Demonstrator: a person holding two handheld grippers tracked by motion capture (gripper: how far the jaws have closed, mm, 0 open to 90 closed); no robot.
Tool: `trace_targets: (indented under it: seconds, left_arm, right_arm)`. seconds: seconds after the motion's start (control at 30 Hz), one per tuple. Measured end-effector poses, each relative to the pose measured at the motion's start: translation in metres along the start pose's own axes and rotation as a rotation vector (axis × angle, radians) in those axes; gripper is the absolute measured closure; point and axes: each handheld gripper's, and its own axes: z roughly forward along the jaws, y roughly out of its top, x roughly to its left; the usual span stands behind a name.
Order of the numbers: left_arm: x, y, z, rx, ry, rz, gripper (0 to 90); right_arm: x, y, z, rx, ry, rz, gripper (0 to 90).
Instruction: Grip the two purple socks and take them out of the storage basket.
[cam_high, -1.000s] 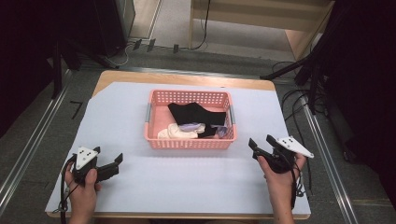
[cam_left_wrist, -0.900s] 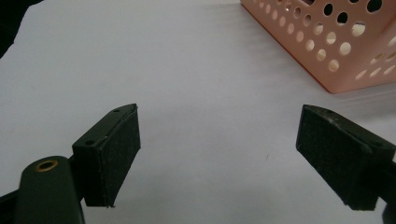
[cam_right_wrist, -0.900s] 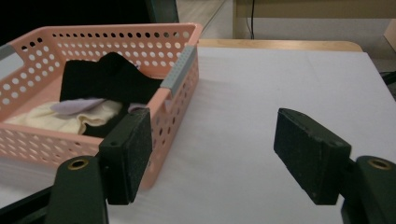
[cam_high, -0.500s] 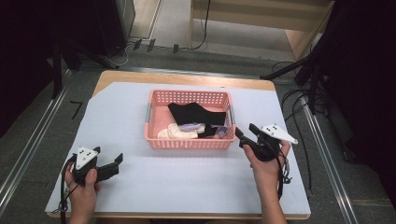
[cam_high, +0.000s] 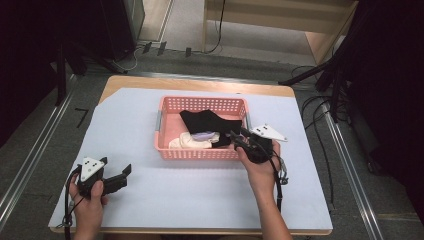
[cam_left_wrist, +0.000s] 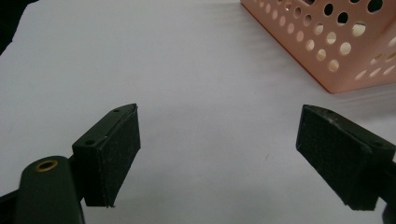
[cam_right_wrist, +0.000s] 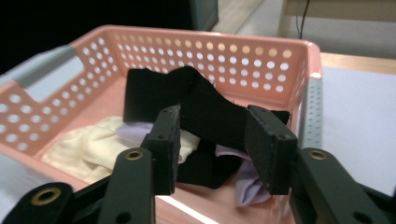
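Note:
A pink perforated basket (cam_high: 165, 107) stands mid-table and holds a black cloth (cam_high: 200, 122), a cream cloth (cam_high: 184, 143) and a lavender cloth (cam_high: 204, 135). My right gripper (cam_high: 239, 137) hovers at the basket's near right corner, pointing in over the rim. Its jaws have just been closing and stand partly open. In the right gripper view the black cloth (cam_right_wrist: 205, 107) lies just beyond the right gripper (cam_right_wrist: 212, 140), with no pad pressing on it. My left gripper (cam_high: 122, 175) rests near the front left, wide open, with nothing in it (cam_left_wrist: 219, 140).
A white sheet (cam_high: 200, 190) covers the wooden table (cam_high: 200, 84). The basket's corner (cam_left_wrist: 336, 70) lies ahead and to the right of the left gripper. Cables (cam_high: 320, 107) trail beside the table's right edge, and a wooden shelf (cam_high: 280, 20) stands behind.
The right hand has carried its gripper left from the table's right side to the basket's near right corner, and its jaws have narrowed. The left gripper has stayed put.

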Motion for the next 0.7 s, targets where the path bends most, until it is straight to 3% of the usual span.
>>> trace_targets:
  seconds: [0.07,0.13,0.2,0.23,0.27,0.33,0.5,0.7]
  left_arm:
    - [0.000,0.000,0.000,-0.002,0.000,-0.003,14.6]
    - [0.000,0.000,0.000,-0.002,-0.001,-0.003,14.6]
    - [0.000,0.000,0.000,-0.002,-0.002,-0.003,14.5]
    - [0.000,0.000,0.000,0.000,-0.003,-0.001,14.6]
    - [0.000,0.000,0.000,0.000,-0.003,-0.001,14.6]
    - [0.000,0.000,0.000,0.002,-0.003,0.000,14.5]
    - [0.000,0.000,0.000,0.002,-0.003,0.002,14.6]
    - [0.001,0.000,0.000,0.005,-0.003,0.001,14.6]
  right_arm:
    - [0.005,0.000,0.007,0.020,0.005,-0.009,58.8]
    - [0.010,-0.001,0.013,0.024,0.031,0.036,58.8]
    - [0.013,-0.001,0.016,0.025,0.023,0.042,59.7]
    - [0.021,0.001,0.021,0.040,0.018,0.001,61.2]
    - [0.021,0.001,0.021,0.040,0.018,0.001,61.2]
    - [0.030,0.003,0.025,0.052,-0.016,-0.044,62.1]
    - [0.047,0.006,0.043,0.099,0.022,-0.084,63.5]
    - [0.054,0.006,0.059,0.131,0.029,-0.059,63.2]
